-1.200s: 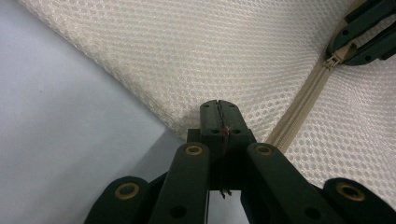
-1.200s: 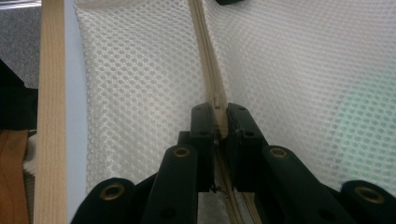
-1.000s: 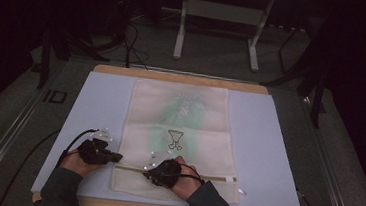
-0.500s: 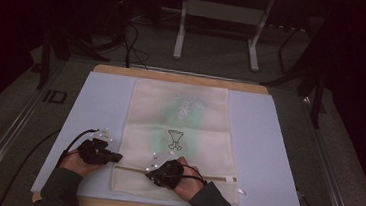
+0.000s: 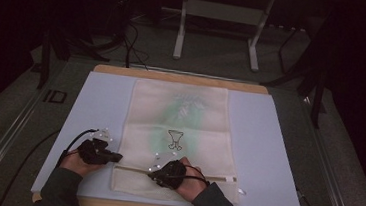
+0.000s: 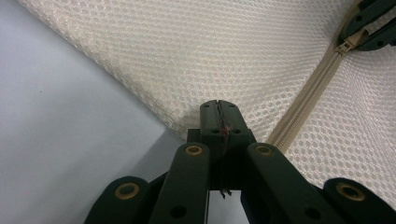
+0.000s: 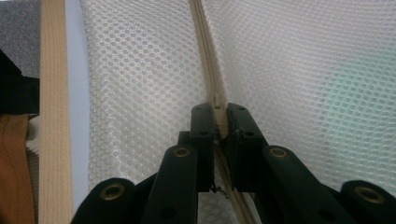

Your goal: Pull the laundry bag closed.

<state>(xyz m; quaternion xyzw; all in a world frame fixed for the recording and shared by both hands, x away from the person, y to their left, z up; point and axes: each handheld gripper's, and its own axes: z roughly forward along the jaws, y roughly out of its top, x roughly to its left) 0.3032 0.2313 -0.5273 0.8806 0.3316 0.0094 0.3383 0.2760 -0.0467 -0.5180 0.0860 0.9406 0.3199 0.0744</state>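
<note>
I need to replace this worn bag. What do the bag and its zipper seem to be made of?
The bag looks like cream mesh fabric, probably synthetic: a regular honeycomb of tiny holes, matte. The zipper seems a beige woven tape; its slider, pinched in the right gripper, looks like plastic, though painted metal is possible.

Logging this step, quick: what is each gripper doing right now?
Left gripper: shut on the edge of the mesh bag.
Right gripper: shut on the zipper pull.

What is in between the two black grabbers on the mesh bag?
A stretch of the beige zipper and the mesh bag around it. The left gripper clamps the bag's edge; the right gripper pinches the zipper pull. The high view shows this.
</note>
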